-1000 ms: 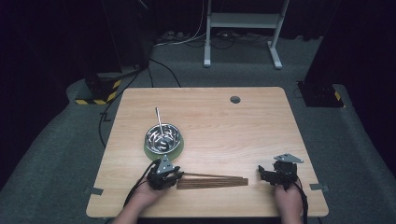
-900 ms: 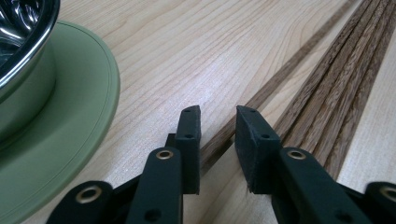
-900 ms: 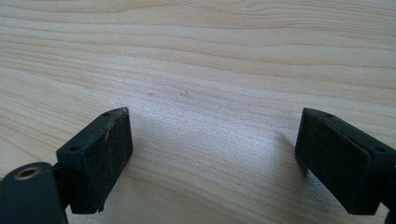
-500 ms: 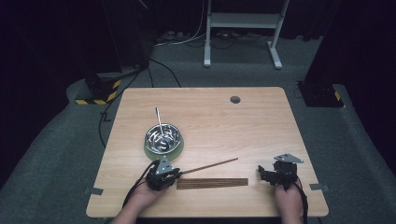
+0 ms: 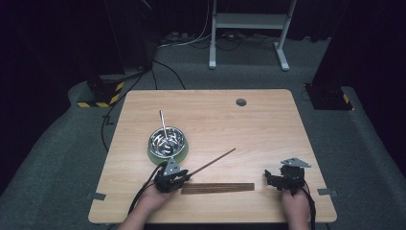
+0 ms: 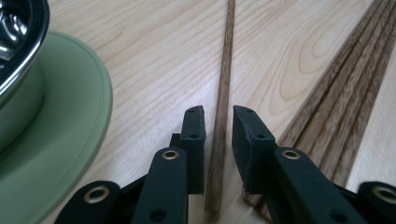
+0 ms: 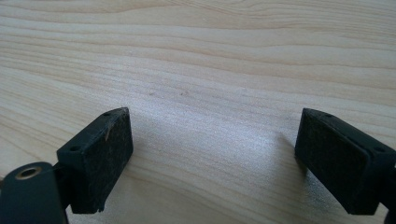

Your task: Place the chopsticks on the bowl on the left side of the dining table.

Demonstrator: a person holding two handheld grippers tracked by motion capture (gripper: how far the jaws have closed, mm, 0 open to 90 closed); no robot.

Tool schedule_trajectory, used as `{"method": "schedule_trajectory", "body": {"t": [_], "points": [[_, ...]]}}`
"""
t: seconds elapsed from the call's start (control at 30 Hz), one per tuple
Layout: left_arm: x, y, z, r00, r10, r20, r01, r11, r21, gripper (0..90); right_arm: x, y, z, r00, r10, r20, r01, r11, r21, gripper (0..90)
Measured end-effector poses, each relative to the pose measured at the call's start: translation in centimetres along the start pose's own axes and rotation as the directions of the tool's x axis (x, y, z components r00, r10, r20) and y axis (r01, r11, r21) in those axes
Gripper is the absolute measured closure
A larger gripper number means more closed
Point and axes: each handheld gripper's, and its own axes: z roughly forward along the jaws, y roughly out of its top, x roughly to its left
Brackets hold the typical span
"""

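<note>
A single chopstick [image 6: 223,98] is clamped by the left hand-held gripper [image 6: 218,122], angled off the tabletop [image 5: 268,129]; the right hand-held gripper [image 7: 212,149] is held released.

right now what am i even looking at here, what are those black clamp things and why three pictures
A person sits at a wooden table and holds a hand tool in each hand: a two-jaw gripper, not a robot arm. The wide picture comes from a fixed camera above the table. The two close pictures come from small cameras riding on the grippers, looking out along their black jaws.

The left gripper has its jaws around one thin wooden stick; its far end points up and away across the table. Whether the pads press it I cannot tell. The other sticks lie in a flat row nearby. A metal bowl with a metal rod in it stands on a green saucer.

The right gripper rests on the table, jaws wide open, holding nothing.
</note>
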Motion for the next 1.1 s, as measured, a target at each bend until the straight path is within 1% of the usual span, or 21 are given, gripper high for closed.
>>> {"method": "schedule_trajectory", "body": {"t": [0.03,0.07,0.1,0.2,0.37,0.43,0.5,0.53,0.6,0.7,0.8,0.93,1.0,1.1], "points": [[-0.08,0.15,0.37,1.0000,-0.003,0.006,0.003,1.0000,0.001,73.9,0.01,0.00,0.00,1.0000,0.000,0.000,0.000,1.000,0.000,11.0],[-0.11,0.23,0.49,1.0000,0.008,0.006,-0.008,1.0000,0.004,73.7,0.01,-0.01,-0.01,1.0000,0.000,0.000,0.000,1.000,0.000,11.1],[-0.19,0.28,0.58,1.0000,0.009,0.003,-0.009,1.0000,0.002,73.5,0.02,-0.01,-0.01,1.0000,0.000,0.000,0.000,1.000,0.000,11.1],[-0.22,0.39,0.74,1.0000,0.003,0.002,-0.003,1.0000,0.001,72.3,0.11,-0.06,0.09,1.0000,0.005,0.009,-0.005,1.000,-0.013,11.1],[-0.17,0.44,0.86,1.0000,0.003,-0.005,-0.003,1.0000,-0.002,65.3,0.12,-0.06,0.08,0.9999,0.005,0.008,-0.005,1.000,-0.012,11.1],[-0.24,0.43,0.86,0.9999,0.006,-0.010,-0.006,1.0000,-0.001,65.2,0.15,-0.07,0.09,0.9999,0.007,0.009,-0.007,1.000,-0.013,11.2],[-0.26,0.42,0.85,0.9998,0.009,-0.016,-0.009,1.0000,-0.001,65.9,0.15,-0.07,0.09,0.9999,0.007,0.009,-0.007,1.000,-0.013,11.2],[-0.25,0.37,0.83,0.9999,0.005,-0.015,-0.005,1.0000,-0.004,70.9,0.14,-0.07,0.09,0.9999,0.005,0.010,-0.005,1.000,-0.014,11.2],[-0.31,0.35,0.79,0.9999,0.012,-0.012,-0.012,0.9999,-0.001,73.6,0.01,-0.04,-0.02,0.9999,-0.011,0.000,0.011,1.000,-0.003,11.2],[-0.40,0.35,0.82,0.9998,0.018,-0.011,-0.018,0.9998,-0.004,77.6,0.06,-0.04,-0.03,1.0000,-0.006,-0.003,0.006,1.000,-0.001,11.2],[-0.32,0.31,0.75,0.9999,0.008,-0.012,-0.008,1.0000,-0.002,81.4,0.11,-0.03,-0.05,1.0000,-0.001,-0.006,0.001,1.000,0.002,11.2],[-0.39,0.29,0.73,0.9998,0.009,-0.017,-0.010,1.0000,-0.002,82.4,0.10,-0.03,-0.05,1.0000,-0.002,-0.005,0.002,1.000,0.002,11.2],[-0.35,0.29,0.68,0.9999,-0.008,-0.013,0.008,1.0000,-0.002,83.1,0.10,-0.03,-0.05,1.0000,-0.002,-0.006,0.002,1.000,0.002,11.2],[-0.33,0.26,0.59,0.9998,-0.004,-0.019,0.004,1.0000,0.001,83.4,0.10,-0.03,-0.05,1.0000,-0.002,-0.006,0.002,1.000,0.002,11.2]]}}
